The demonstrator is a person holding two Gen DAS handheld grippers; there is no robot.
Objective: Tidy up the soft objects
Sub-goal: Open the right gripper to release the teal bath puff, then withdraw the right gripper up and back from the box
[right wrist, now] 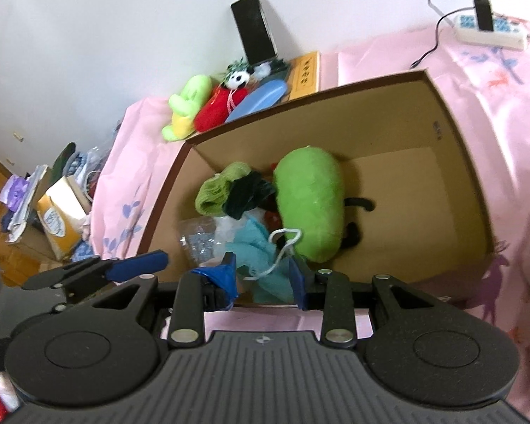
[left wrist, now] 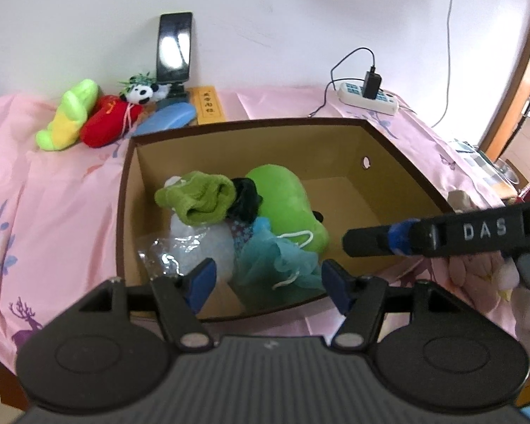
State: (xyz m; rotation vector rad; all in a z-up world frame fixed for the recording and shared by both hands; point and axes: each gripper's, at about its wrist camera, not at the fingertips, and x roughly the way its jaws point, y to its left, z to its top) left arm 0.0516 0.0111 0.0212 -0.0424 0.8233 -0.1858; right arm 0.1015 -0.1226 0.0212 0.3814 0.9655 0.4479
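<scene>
So, both grippers apart, empty, over box (left wrist: 399, 148). Left gripper (left wrist: 268, 282), right gripper (right wrist: 263, 275) near sponge cord (right wrist: 282, 243), snag risk. Toys (left wrist: 88, 116) waiting outside by phone (left wrist: 175, 47), knock hazard.

phone (left wrist: 174, 48) upright at wall | power strip (left wrist: 368, 98) with charger | pink cloth (left wrist: 53, 190)

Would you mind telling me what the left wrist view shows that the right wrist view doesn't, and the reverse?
Only the left wrist view shows the right gripper side-on, reaching over the box's right rim, and the round hole in the box's back wall. Only the right wrist view shows the clutter beside the table on the left, and the left gripper from the side. Both show the cardboard box holding the green plush and teal bath pouf, and the plush toys behind it.
</scene>
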